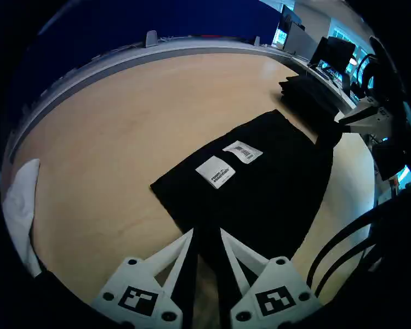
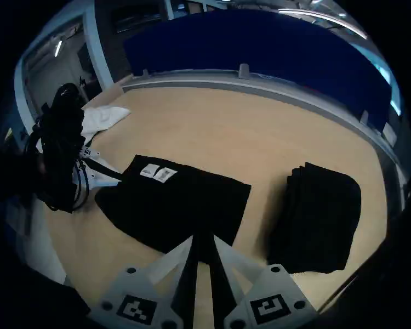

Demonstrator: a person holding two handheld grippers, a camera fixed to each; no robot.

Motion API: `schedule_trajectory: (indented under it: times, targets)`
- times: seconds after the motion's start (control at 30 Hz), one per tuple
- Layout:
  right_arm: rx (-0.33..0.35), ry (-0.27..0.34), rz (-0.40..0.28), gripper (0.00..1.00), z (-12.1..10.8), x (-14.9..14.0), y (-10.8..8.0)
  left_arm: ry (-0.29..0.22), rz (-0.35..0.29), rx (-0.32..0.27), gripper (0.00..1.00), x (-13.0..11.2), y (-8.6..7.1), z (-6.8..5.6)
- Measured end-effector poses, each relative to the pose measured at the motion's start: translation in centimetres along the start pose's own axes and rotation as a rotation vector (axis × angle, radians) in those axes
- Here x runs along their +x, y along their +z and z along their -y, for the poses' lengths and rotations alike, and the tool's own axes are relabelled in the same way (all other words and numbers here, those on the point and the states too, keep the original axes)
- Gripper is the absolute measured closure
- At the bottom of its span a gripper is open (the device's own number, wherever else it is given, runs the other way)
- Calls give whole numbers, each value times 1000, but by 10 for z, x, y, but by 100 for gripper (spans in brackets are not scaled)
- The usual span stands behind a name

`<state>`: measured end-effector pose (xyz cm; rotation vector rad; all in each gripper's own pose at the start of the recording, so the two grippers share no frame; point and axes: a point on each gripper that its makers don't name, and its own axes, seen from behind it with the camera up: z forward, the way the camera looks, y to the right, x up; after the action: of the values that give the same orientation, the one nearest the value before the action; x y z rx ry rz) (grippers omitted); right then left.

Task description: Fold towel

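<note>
Left gripper (image 1: 208, 234) closed to narrow gap, pinching black towel (image 1: 260, 181) edge on bench (image 1: 123, 126); right gripper (image 2: 203, 242) likewise pinching towel edge.

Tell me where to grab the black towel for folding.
Pinch the black towel at its thin outer edge, coming in low along the table: it lies flat, so only edges offer grip. The left gripper and right gripper pinch there.

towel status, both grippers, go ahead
Left gripper shut on black towel edge. Right gripper shut on it too. Towel flat on table, labels up. Folded black stack beside it, apart, not blocking.
</note>
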<state>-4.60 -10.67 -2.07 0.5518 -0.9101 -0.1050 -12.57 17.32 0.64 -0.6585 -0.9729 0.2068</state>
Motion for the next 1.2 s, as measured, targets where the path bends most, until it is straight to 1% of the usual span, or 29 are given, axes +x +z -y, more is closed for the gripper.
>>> schedule_trajectory:
  times: [0.17, 0.37, 0.5, 0.67, 0.97, 1.2]
  targets:
    - [1, 2, 0, 88, -1, 0, 1, 10, -1, -2, 86, 0, -4, -3]
    - [0, 1, -5, 88, -2, 4, 0, 17, -16, 0, 87, 3, -10, -6]
    - [-1, -1, -9, 88, -3, 6, -2, 30, -29, -9, 88, 8, -15, -10]
    - [-6, -1, -11, 88, -5, 8, -4, 36, -51, -10, 89, 17, -23, -13]
    - [-15, 5, -19, 88, -9, 11, -8, 69, -77, -4, 89, 31, -44, -12]
    - [-18, 10, -29, 88, -9, 17, -8, 104, -108, -2, 89, 50, -64, -8]
